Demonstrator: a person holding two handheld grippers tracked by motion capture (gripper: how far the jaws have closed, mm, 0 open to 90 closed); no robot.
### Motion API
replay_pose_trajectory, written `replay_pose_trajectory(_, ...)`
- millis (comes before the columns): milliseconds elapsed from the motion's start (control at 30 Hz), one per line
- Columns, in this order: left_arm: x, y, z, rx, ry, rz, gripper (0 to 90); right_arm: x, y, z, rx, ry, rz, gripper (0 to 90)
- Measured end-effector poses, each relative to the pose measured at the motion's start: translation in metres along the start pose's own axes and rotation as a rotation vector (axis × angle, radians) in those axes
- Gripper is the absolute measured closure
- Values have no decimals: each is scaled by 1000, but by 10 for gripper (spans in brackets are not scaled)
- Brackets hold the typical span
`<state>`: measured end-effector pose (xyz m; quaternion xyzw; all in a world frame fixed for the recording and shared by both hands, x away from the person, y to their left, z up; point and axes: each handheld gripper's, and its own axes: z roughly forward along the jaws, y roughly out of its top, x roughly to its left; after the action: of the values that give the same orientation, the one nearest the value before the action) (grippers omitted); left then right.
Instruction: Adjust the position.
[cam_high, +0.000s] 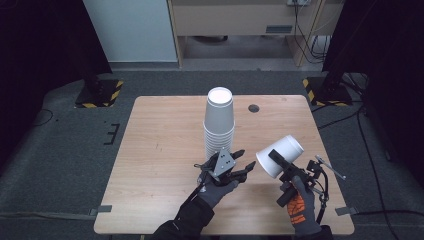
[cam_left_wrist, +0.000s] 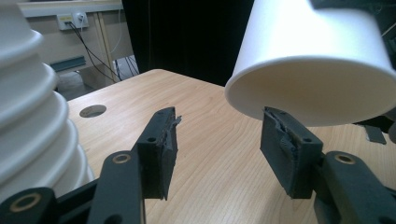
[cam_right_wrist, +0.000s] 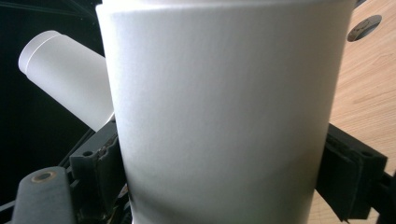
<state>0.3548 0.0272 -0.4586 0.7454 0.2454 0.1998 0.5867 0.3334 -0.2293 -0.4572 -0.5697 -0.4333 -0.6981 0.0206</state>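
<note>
A tall stack of upturned white paper cups (cam_high: 219, 125) stands at the middle of the wooden table (cam_high: 160, 150); it also rises at the left in the left gripper view (cam_left_wrist: 32, 116). My right gripper (cam_high: 281, 159) is shut on a single white cup (cam_high: 280, 150), held tilted above the table with its mouth toward the left gripper. That cup (cam_right_wrist: 219, 107) fills the space between the right jaws (cam_right_wrist: 224, 163). My left gripper (cam_high: 247, 159) stands open just right of the stack's foot. Nothing lies between its pads (cam_left_wrist: 219, 121), and the held cup's rim (cam_left_wrist: 313, 60) hangs just above its right pad.
A round cable hole (cam_high: 254, 108) sits in the table's far right part. Two stand bases with yellow-black tape (cam_high: 100, 92) (cam_high: 327, 90) flank the far corners on the grey carpet. Cables run along the floor at right.
</note>
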Motion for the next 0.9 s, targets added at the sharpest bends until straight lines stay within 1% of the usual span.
replay_pose_trajectory(333,1,-1,8,-8,-6,-5,462,-1,-1,1,8,4,12,155)
replay_pose_trajectory(667,-3,8,19,-25,-15,1,469,-1,-2,2,14,10,19,155)
replay_pose_trajectory(900,-6,9,27,-21,-11,9,507,0,-4,3,23,16,22,155)
